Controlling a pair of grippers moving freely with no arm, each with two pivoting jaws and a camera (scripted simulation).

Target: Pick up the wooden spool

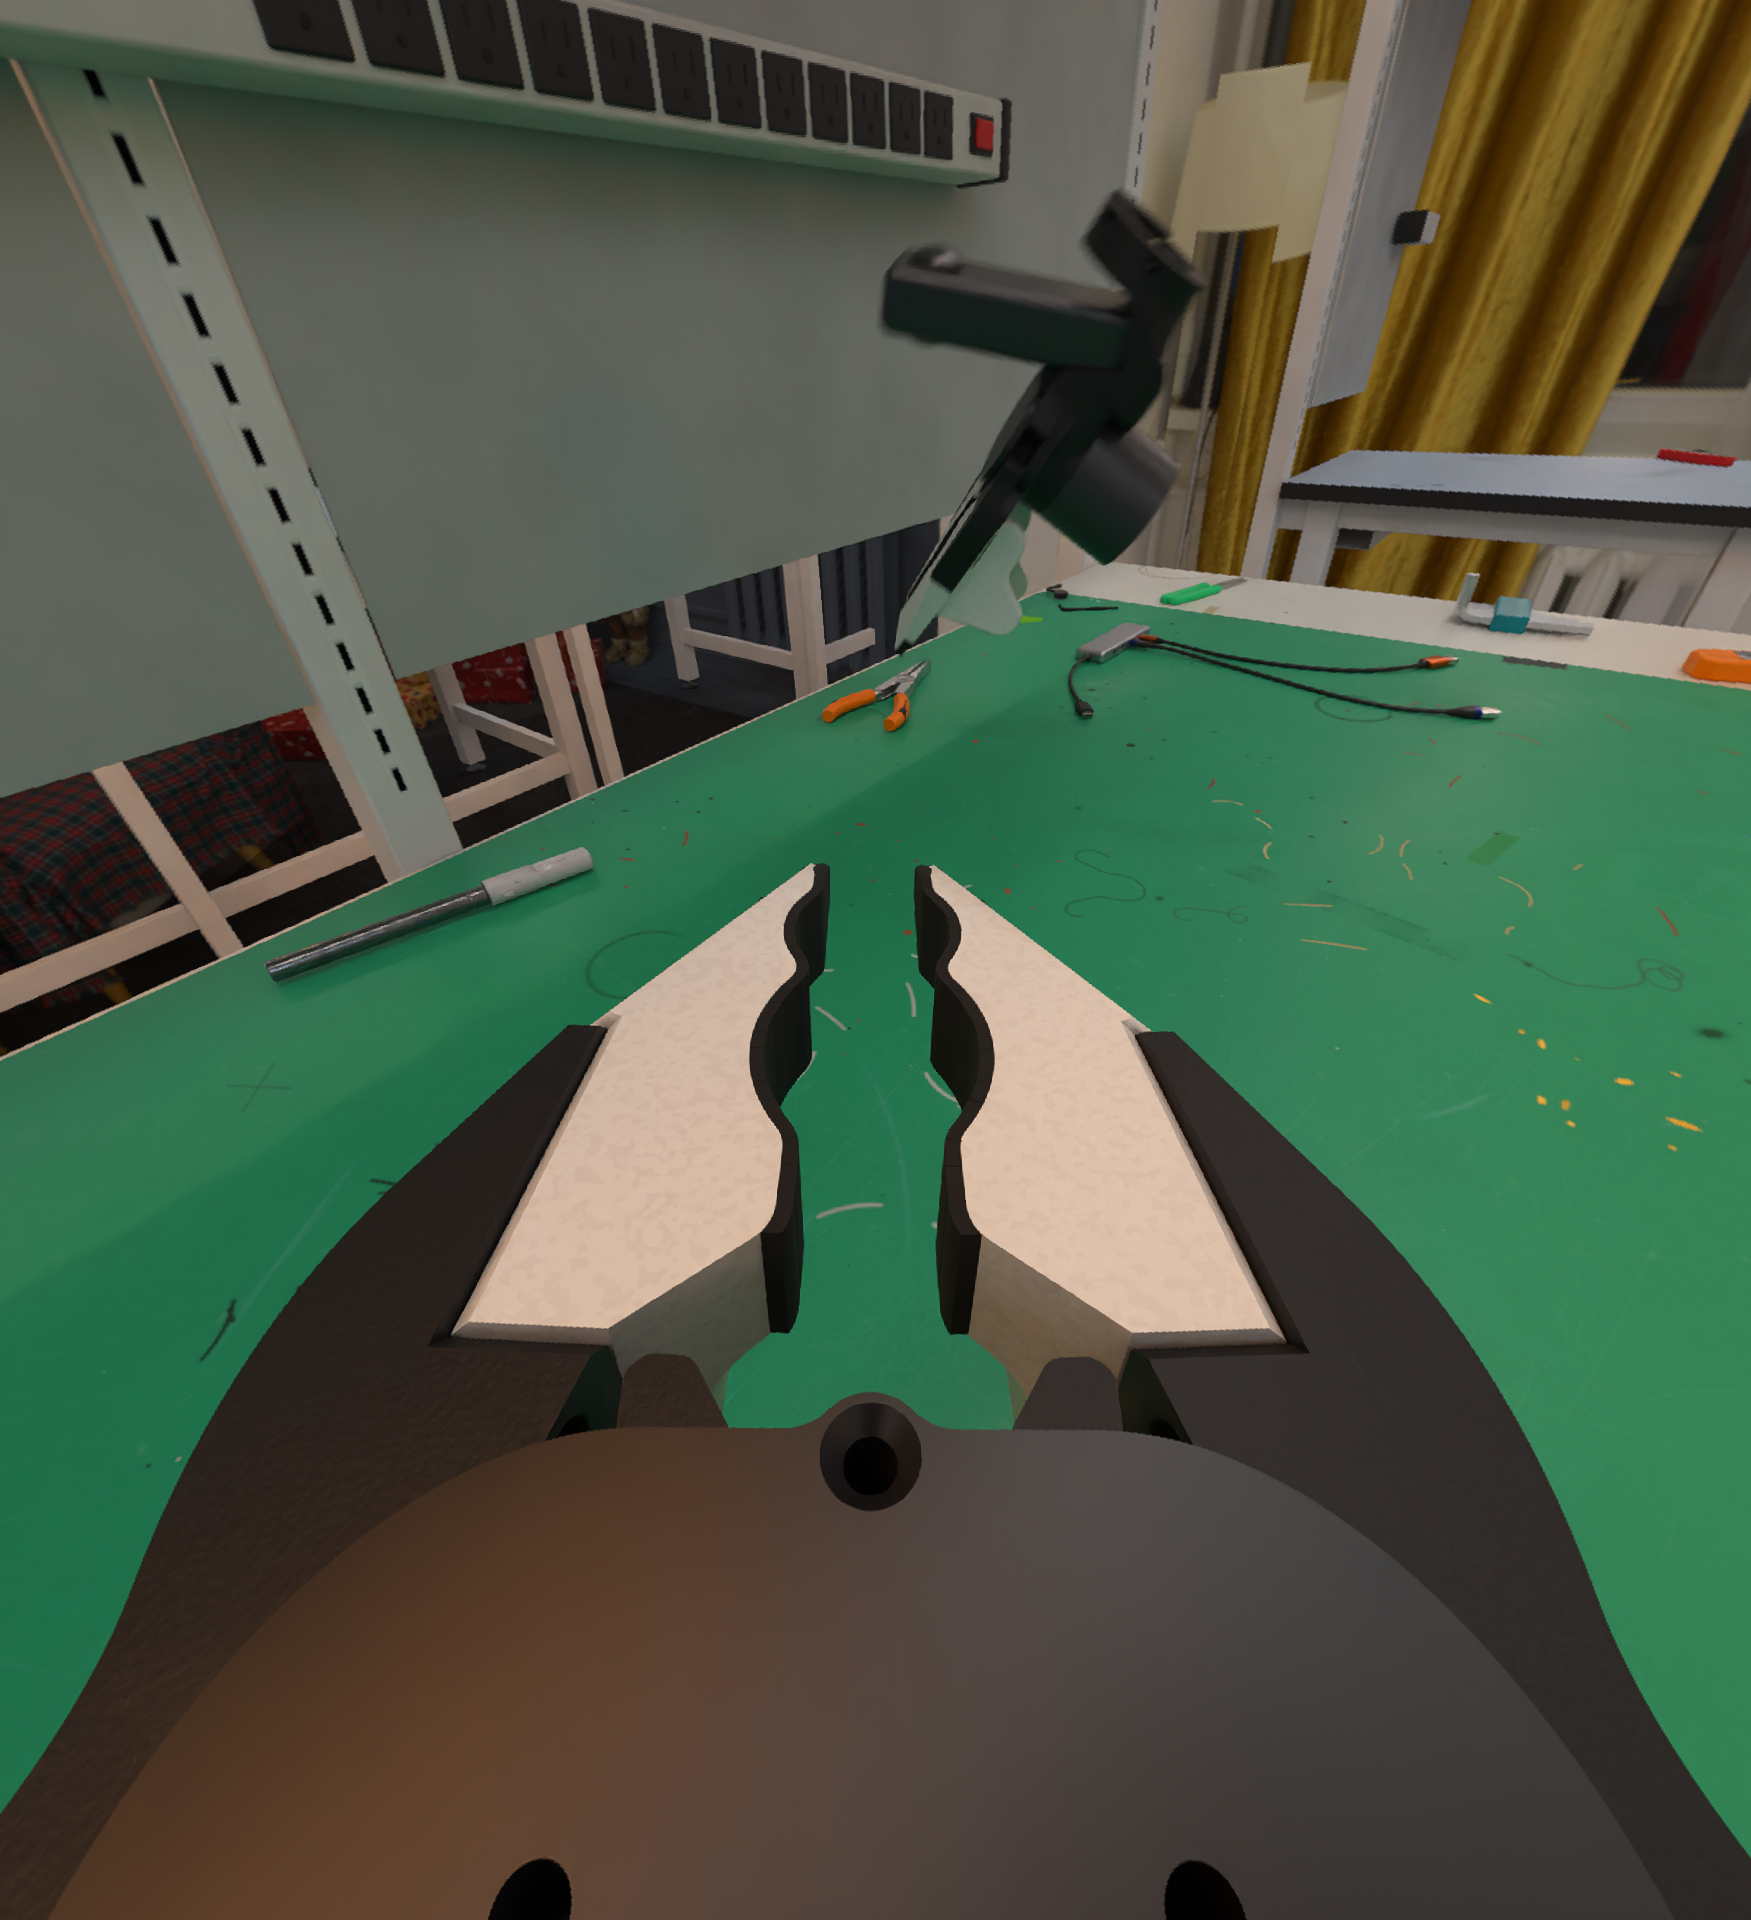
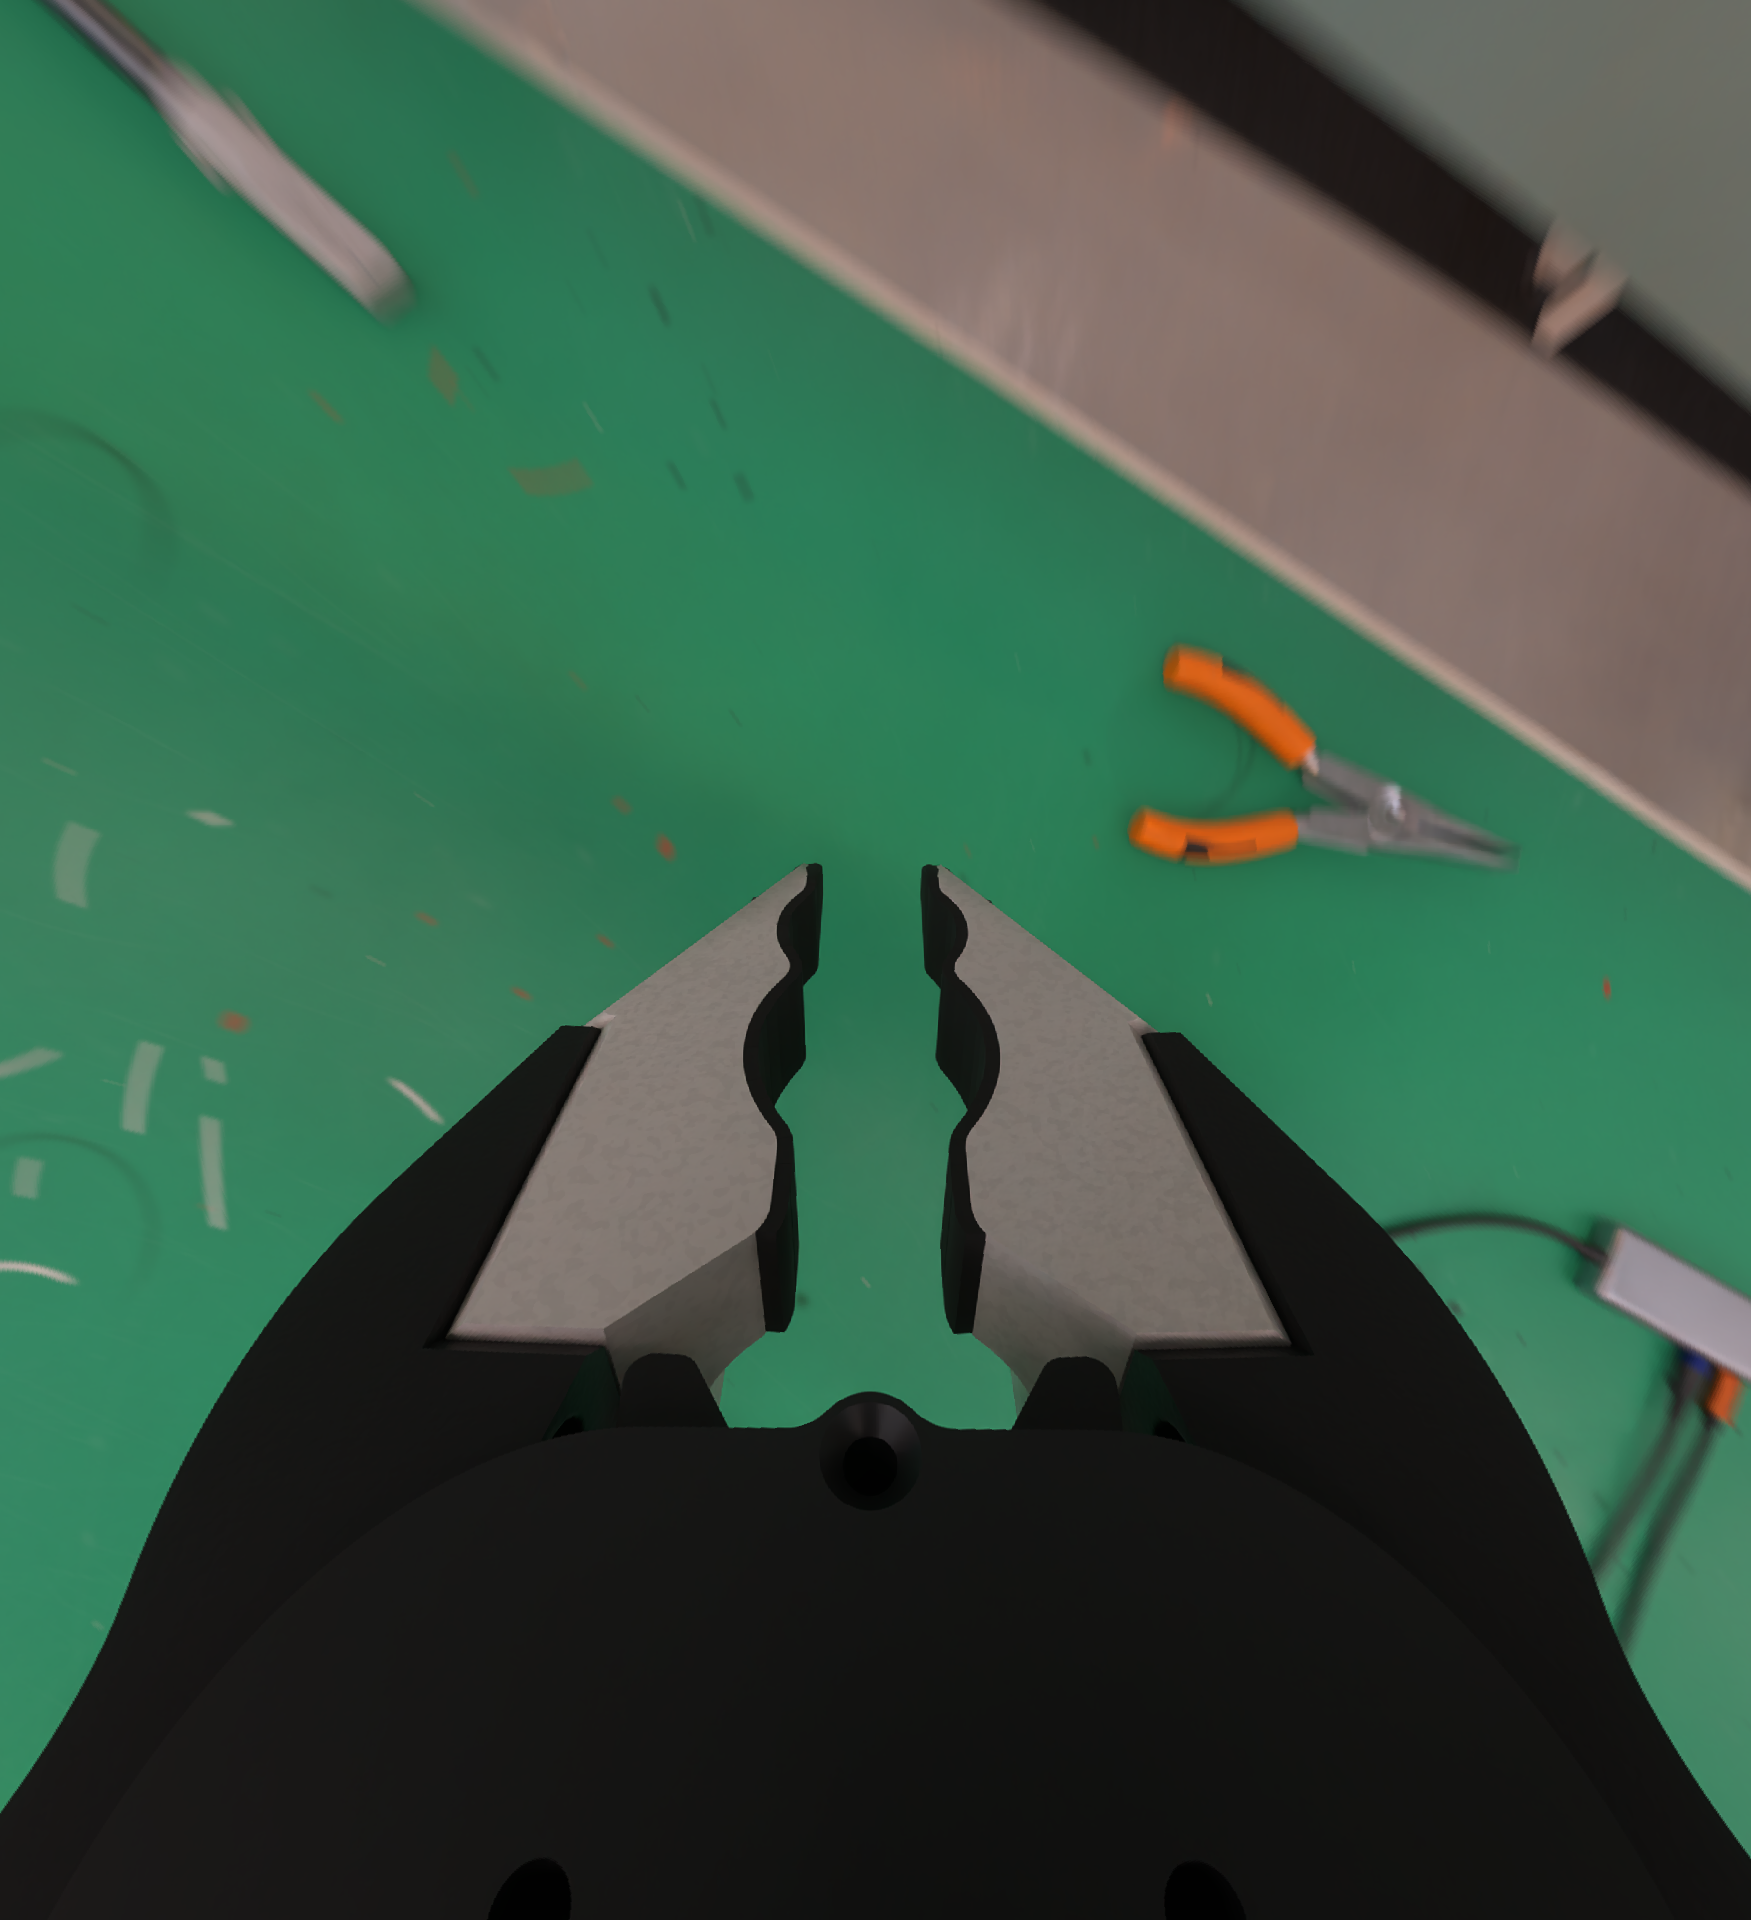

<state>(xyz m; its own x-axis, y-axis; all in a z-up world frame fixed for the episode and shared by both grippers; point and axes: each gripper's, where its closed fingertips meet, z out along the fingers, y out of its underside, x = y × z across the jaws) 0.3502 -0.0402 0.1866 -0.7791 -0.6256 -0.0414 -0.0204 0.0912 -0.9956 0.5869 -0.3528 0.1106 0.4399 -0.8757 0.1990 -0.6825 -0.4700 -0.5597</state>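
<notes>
Neither view is showing the wooden spool, so by my judgement the pick-up is not yet begun in any visible way: finding the spool, closing on it and lifting it all remain.

Left wrist view: the left gripper is hovering over the green surface with a narrow gap between its fingers, and nothing is sitting in that gap but bare mat. A marker is lying at the left of the frame near the surface's edge. Orange-handled pliers are lying in the upper middle, and a grey hub with trailing cables is lying just right of them. The right gripper is hanging in the upper middle, tilted down toward the far edge above the pliers; from here I cannot tell how far apart its fingers are.

Right wrist view: the right gripper is looking steeply down at the surface, fingers slightly parted and holding nothing. The pliers are lying to the right of centre, well clear of the fingertips. The hub is lying at the lower right, and the marker, blurred, is lying at the upper left. Scraps and scuffs are dotting the mat, none looking like a spool.
</notes>
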